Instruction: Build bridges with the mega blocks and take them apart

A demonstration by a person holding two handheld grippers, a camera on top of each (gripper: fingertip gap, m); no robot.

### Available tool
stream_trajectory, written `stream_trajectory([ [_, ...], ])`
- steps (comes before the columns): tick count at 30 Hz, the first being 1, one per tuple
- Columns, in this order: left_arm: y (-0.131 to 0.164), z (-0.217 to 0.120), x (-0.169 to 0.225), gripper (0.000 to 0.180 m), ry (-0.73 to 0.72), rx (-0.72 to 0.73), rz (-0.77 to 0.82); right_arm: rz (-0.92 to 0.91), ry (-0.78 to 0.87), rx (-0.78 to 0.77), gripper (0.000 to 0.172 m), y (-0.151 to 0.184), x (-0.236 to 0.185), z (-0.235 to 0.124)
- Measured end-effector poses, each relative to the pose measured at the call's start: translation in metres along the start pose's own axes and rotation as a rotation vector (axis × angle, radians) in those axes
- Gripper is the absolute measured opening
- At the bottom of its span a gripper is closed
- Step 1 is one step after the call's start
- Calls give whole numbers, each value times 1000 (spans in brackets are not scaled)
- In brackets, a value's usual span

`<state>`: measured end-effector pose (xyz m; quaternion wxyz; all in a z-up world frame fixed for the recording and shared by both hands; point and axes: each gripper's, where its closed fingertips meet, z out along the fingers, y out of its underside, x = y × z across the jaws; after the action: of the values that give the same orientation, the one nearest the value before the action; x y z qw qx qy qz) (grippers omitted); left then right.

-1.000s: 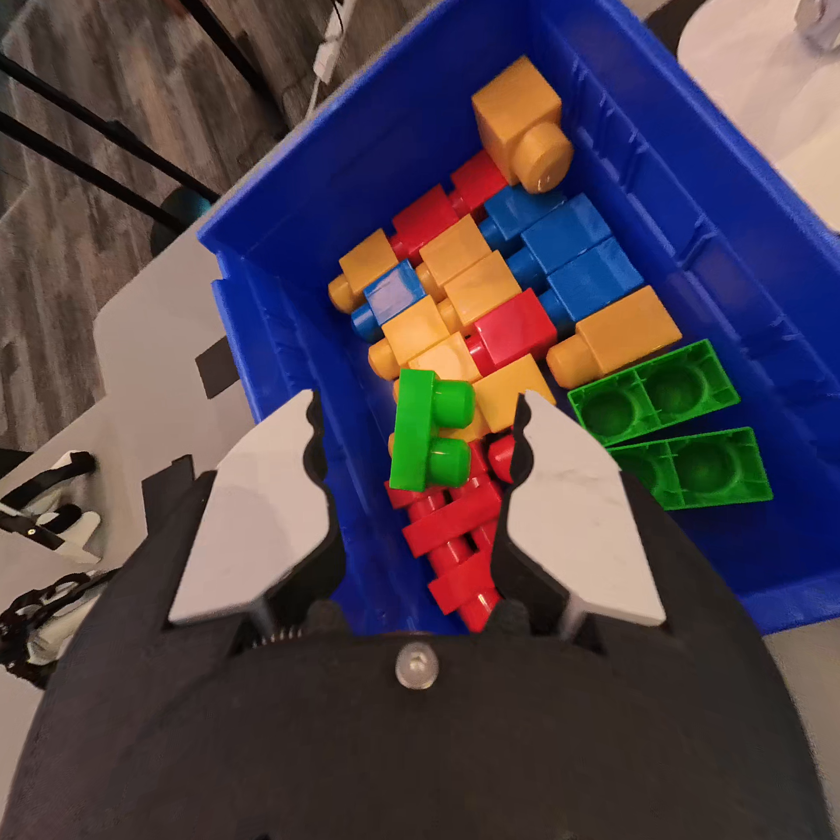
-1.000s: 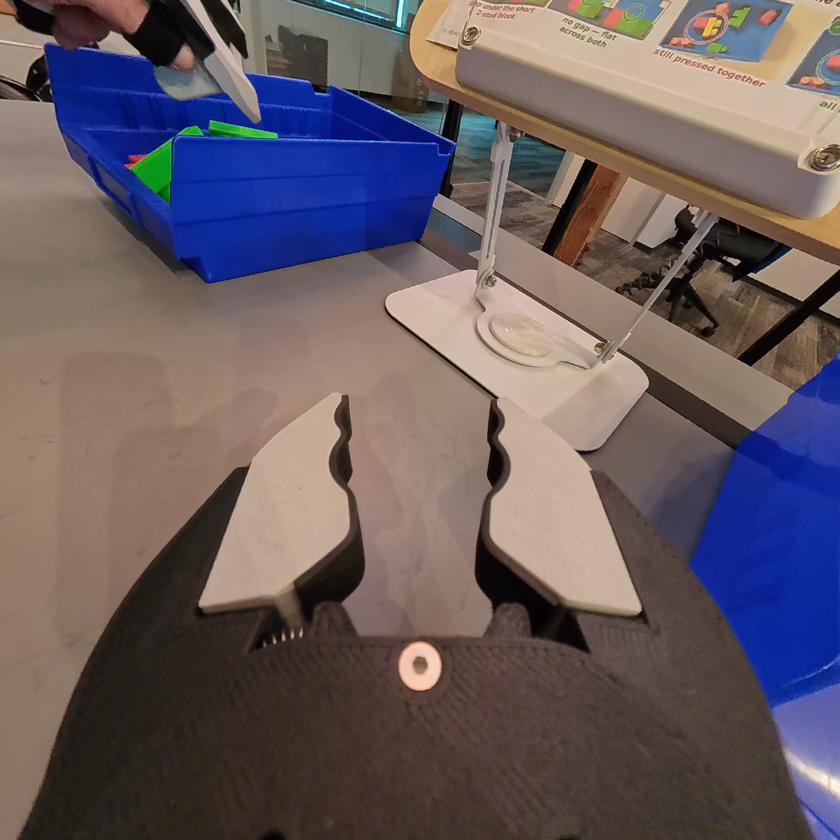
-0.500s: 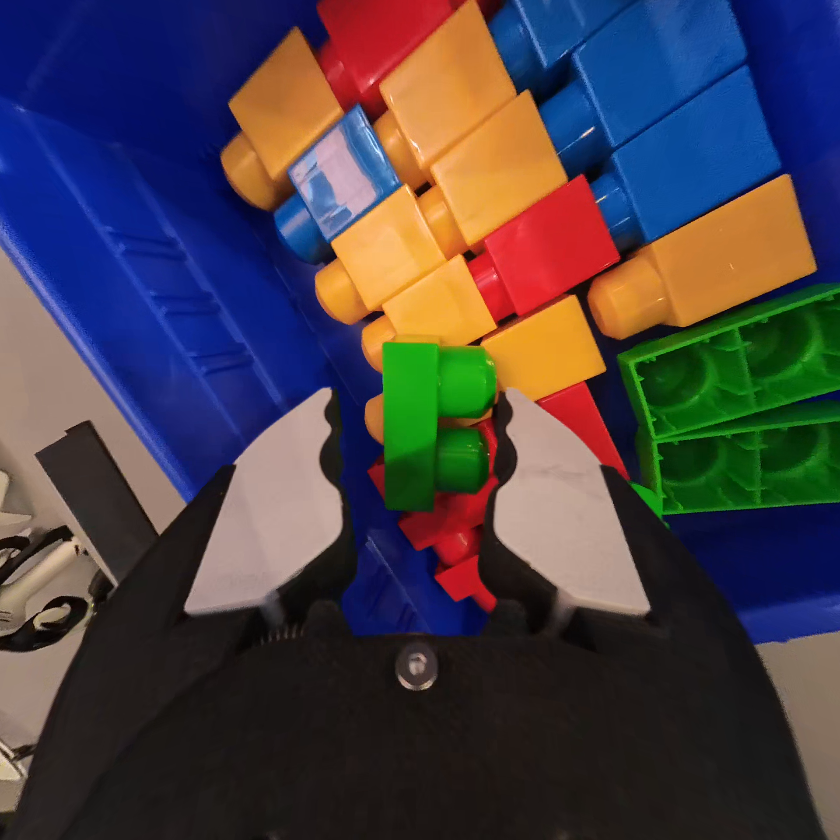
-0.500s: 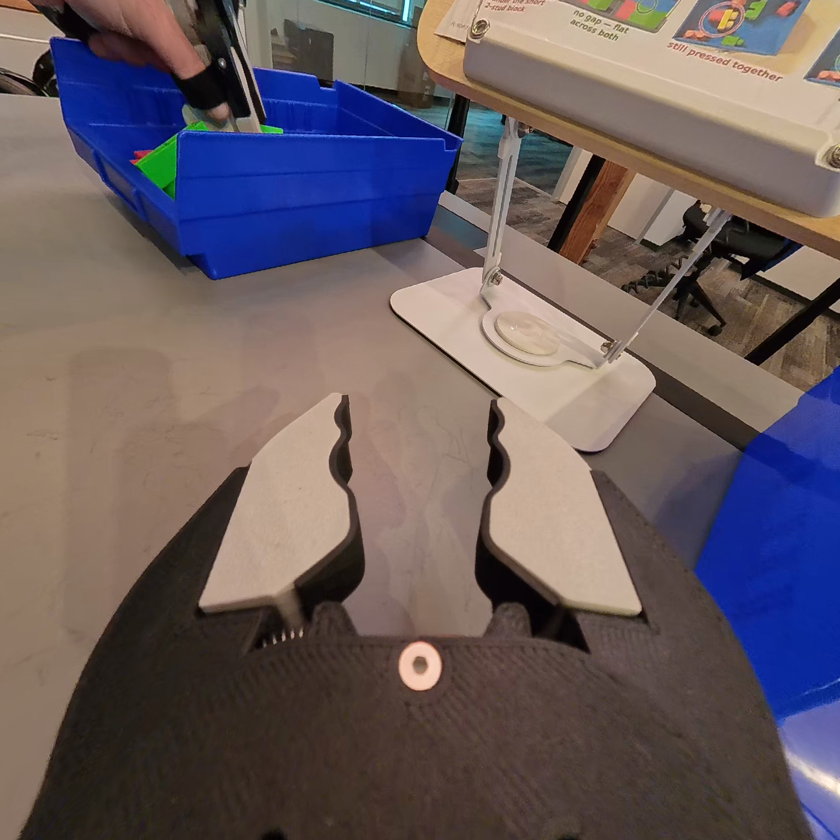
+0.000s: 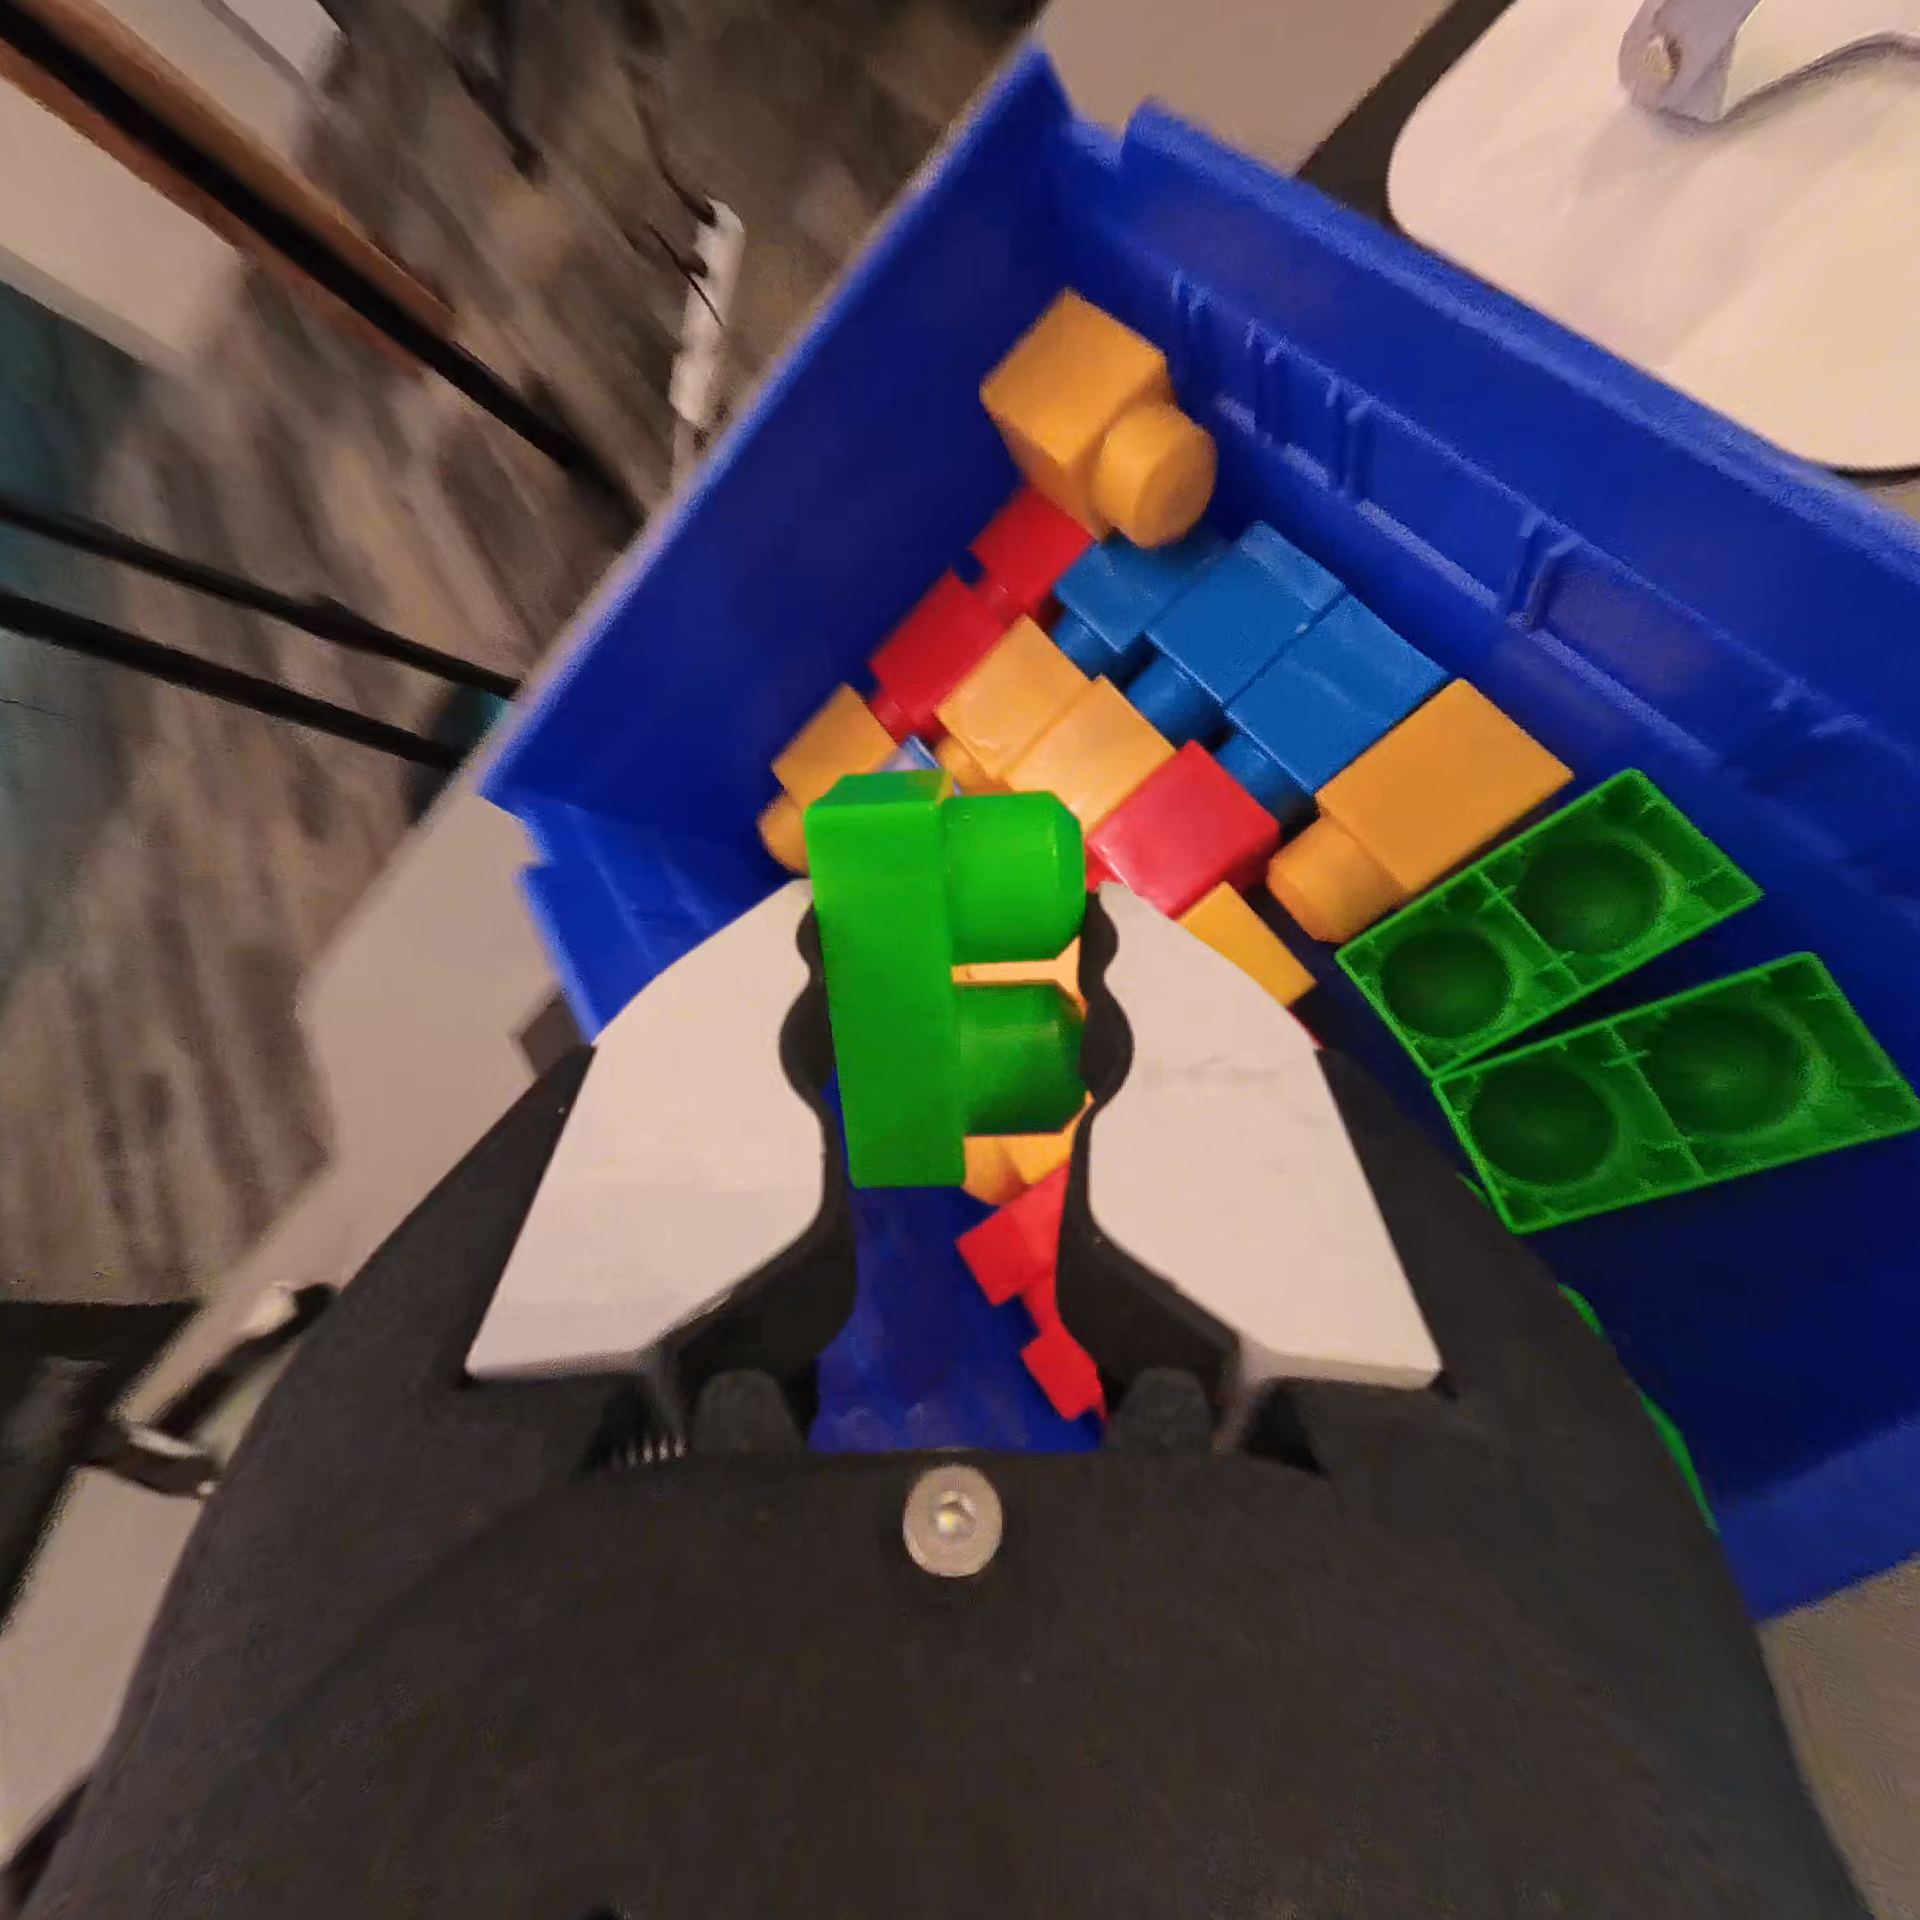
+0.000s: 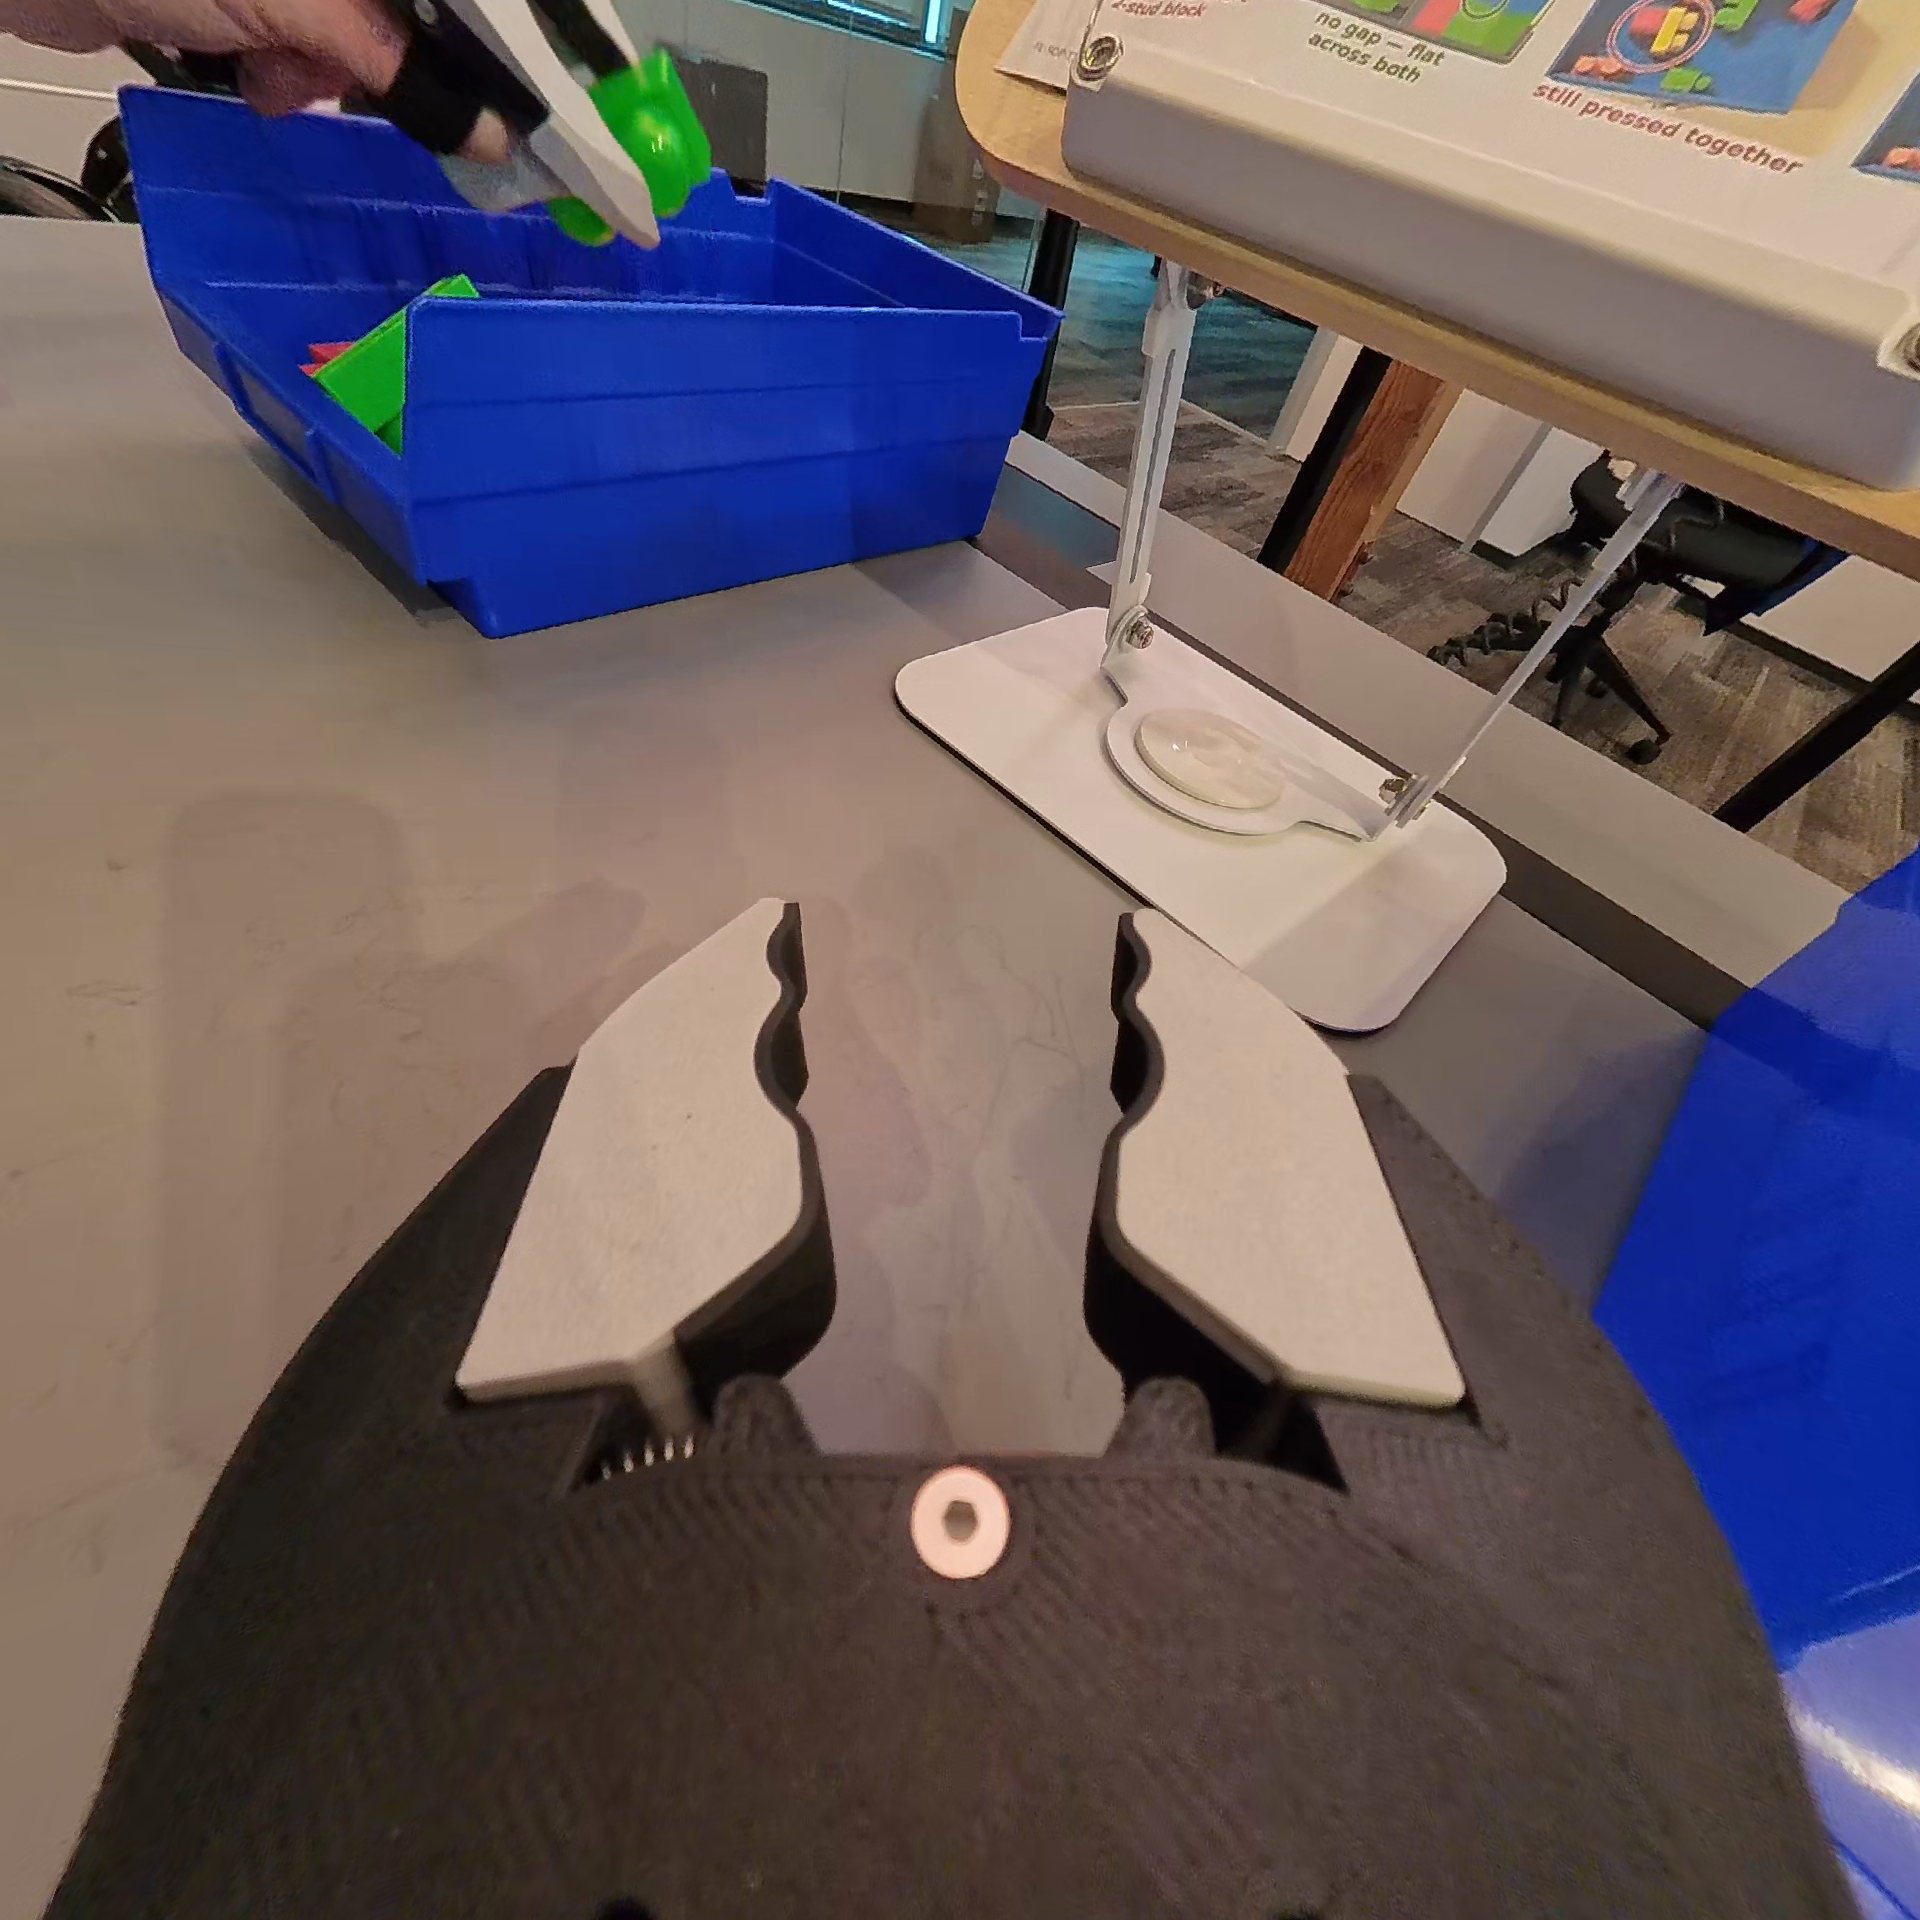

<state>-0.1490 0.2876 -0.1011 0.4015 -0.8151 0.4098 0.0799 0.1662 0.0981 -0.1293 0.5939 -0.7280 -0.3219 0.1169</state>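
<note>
Left fingers clamped on green block: one pad on the flat base, the other on the two stud tips. Block's long axis runs along the fingers, studs pointing sideways toward the right-hand finger. Held clear above blue bin, not touching the pile below. Right wrist view confirms: left gripper up over the bin with the green block in it.

Under it in the bin: orange, red, blue blocks jumbled; two green blocks lying hollow side up near one wall.

Right gripper: fingers apart, nothing between, low over bare tabletop. White stand base just beyond and to its right. Second blue bin edge at far right.

Key relation: build area looks to be the bare tabletop in front of the right gripper, well apart from the bin. Left gripper carries the piece; studs sideways, so likely needs a wrist roll to get studs up before set-down.
</note>
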Motion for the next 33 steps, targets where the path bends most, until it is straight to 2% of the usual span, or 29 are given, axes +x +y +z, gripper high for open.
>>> stream_trajectory([
  [3, -20, -20, 2, 45, -118, 137, 144, -3, 0, -1, 57, 0, 0, 0],
  [6, -40, -42, 16, 45, -160, 306, 256, -4, 0, -1, 57, 0, -1, 0],
  [10, -40, -51, 18, 45, -178, 341, 262, -4, -1, 0, 57, 0, -1, 0],
  [13, -46, -71, 32, 45, -114, 373, 227, -5, -1, 1, 57, 0, -1, 0],
  [16, -64, -106, 73, 45, 18, 426, 206, 2, -2, 1, 57, 0, 0, 0],
  [20, -70, -129, 158, 45, 206, 356, 264, 11, 5, 2, 57, 0, 4, -1],
  [25, -52, -114, 254, 44, 400, 205, 293, 19, 15, 2, 57, 1, 8, -2],
  [29, -35, -93, 292, 45, 480, 83, 248, 17, 14, 1, 57, 1, 7, -2],
  [33, -25, -89, 317, 44, 568, 23, 209, 17, 10, 0, 57, 1, 7, -2],
])
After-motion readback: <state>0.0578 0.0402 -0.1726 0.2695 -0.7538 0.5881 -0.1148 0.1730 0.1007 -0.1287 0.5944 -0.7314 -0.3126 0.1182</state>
